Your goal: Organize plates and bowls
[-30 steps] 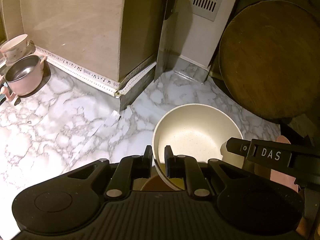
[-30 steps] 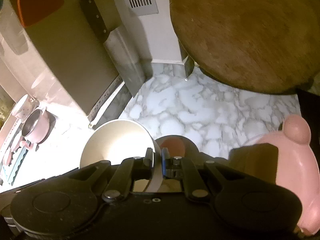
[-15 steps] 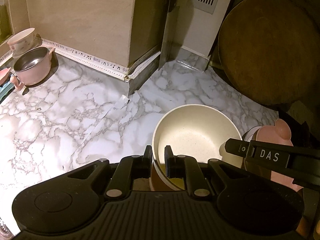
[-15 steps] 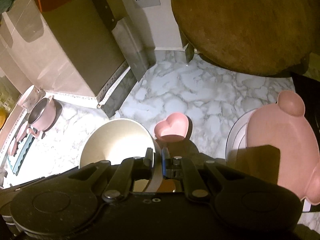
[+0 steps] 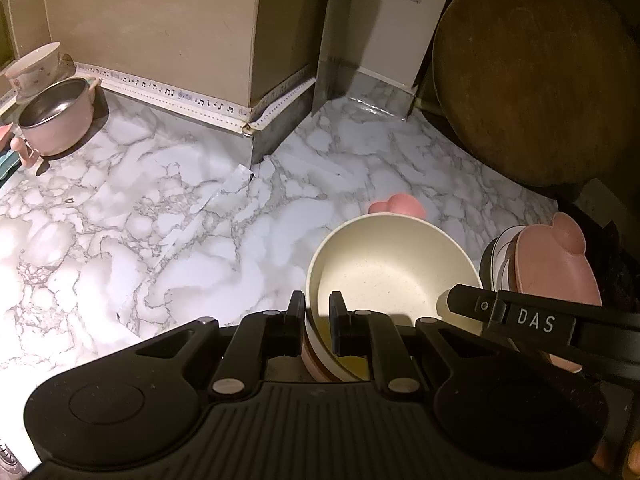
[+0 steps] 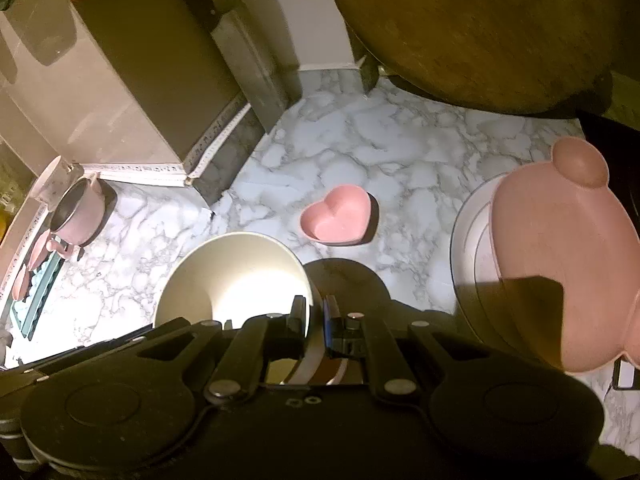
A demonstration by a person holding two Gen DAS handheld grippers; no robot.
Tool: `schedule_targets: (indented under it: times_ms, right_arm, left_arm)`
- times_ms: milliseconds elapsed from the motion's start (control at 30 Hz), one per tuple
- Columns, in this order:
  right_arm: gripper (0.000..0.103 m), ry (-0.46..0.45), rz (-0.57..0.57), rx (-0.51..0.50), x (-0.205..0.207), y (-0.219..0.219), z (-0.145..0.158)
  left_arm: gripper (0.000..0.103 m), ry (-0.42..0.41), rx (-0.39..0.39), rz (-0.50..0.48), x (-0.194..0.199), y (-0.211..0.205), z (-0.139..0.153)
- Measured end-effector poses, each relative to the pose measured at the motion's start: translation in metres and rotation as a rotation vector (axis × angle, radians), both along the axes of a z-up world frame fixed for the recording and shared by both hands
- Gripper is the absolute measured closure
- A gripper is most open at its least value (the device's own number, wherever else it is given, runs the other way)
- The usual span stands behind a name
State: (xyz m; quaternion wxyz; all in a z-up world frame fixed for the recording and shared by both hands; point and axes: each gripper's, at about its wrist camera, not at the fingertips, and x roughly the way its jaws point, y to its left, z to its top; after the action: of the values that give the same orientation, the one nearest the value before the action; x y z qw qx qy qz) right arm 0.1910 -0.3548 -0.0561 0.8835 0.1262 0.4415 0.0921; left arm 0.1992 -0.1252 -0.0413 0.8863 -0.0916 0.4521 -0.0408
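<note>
Both clamped on cream bowl [image 5: 394, 268]: left hand-held gripper [image 5: 316, 322], right hand-held gripper [image 6: 315, 322]; behind bowl, heart dish [image 6: 337, 220].

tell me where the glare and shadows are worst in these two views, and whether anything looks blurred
Left wrist: glare whitens the marble counter at left, the heart-shaped dish is smeared, the wooden board sits dark. Right wrist: the cream bowl is blown out inside, the right gripper casts a hard shadow on the pink bear plate; fisheye bends the walls.
</note>
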Motion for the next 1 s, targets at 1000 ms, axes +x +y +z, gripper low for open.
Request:
schedule_targets:
  times_ms: [1000]
  right_arm:
    - [0.089,0.046,0.019,0.014,0.006,-0.002,-0.013]
  left_arm:
    - [0.091,0.025,0.01,-0.025,0.006,-0.001,-0.011]
